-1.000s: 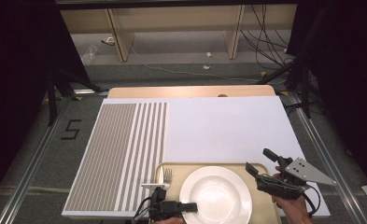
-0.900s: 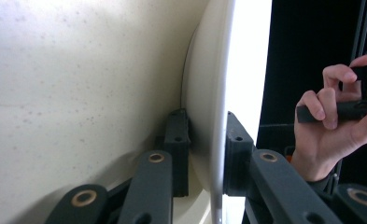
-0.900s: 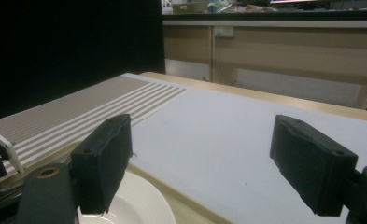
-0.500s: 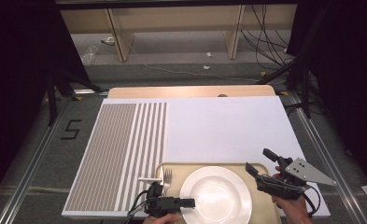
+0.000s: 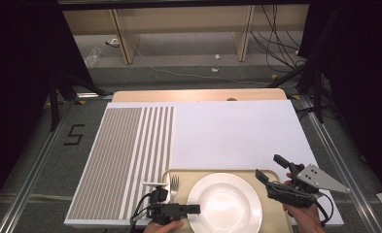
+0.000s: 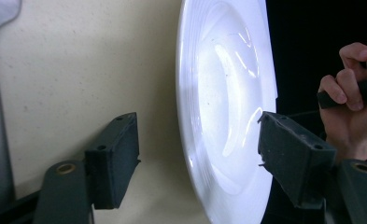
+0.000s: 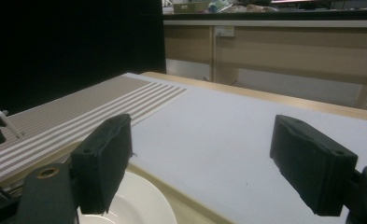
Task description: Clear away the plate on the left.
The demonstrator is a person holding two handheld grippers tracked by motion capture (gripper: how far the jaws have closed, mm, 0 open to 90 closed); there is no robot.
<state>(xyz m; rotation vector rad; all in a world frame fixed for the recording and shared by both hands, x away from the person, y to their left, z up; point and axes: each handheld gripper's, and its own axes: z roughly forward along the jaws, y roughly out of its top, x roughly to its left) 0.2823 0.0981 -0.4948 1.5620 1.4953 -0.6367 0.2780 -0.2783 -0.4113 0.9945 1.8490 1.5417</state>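
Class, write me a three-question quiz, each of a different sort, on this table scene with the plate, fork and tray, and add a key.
1. True or false: the fork lies on the plate.
2. Multiple choice: what lies under the plate? A) the striped mat B) the beige tray C) the floor
3. In a few words: how do the jaws of the left tool stand, and is anything clamped between them?

Key
1. False: it lies on the tray, left of the plate.
2. B
3. Open, having just been opening. In the left gripper view the plate's rim passes between the jaws, but the pads do not press on it.
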